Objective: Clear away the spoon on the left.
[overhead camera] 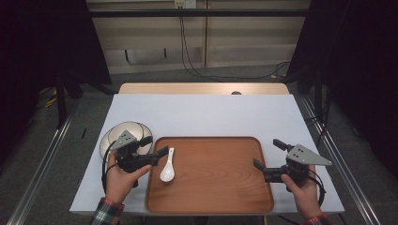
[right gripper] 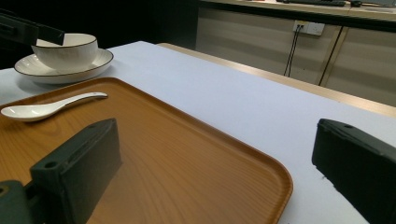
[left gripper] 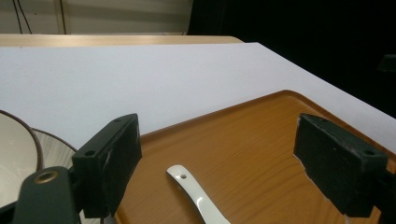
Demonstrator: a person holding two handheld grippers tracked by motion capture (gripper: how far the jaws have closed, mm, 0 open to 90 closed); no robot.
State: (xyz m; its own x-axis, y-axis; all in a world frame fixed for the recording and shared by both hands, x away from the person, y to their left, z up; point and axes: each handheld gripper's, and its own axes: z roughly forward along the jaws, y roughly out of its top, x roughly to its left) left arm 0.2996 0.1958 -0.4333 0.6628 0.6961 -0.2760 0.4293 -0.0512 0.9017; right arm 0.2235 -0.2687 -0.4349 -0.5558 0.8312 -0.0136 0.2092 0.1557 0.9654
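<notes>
Dark room, black curtains at both sides, beige wall panels at the back with cables hanging from a wall socket (overhead camera: pixel 184 3). Grey floor, metal rails running along both sides of the surface.

Surface (overhead camera: pixel 206 110) is a wooden table, bare wood edge at 12 o'clock, the rest covered by a pale grey-white sheet. Rectangular brown wood-grain tray (overhead camera: pixel 220 180) with rounded corners sits at 6 o'clock in the high view. White ceramic spoon (overhead camera: pixel 167 167) lies on the tray near its 9 o'clock edge, handle toward 12, bowl end toward 6. White ceramic bowl with a dark rim (right gripper: pixel 65 49) stands on a white dark-rimmed plate (right gripper: pixel 95 63), off the tray at roughly 10 o'clock, on the sheet.

Left gripper (overhead camera: pixel 149 146): jaws wide apart, nothing between the pads. It hovers at the tray's left edge, just beside the spoon handle and not touching it. Right gripper (overhead camera: pixel 267 153): jaws spread, empty, at the tray's right edge, well apart from the spoon.

View differences:
- High view: both hands, plaid cuffs, grey three-cornered plates, full tray outline. Bowl mostly hidden behind the left gripper.
- Left gripper view: spoon handle end with its small hole (left gripper: pixel 183 176), between the jaws but lower down; plate rim at 8 o'clock.
- Right gripper view: bowl-on-plate stack clear, whole spoon side-on, wall socket at 1 o'clock.

No readable brands, labels or writing.
</notes>
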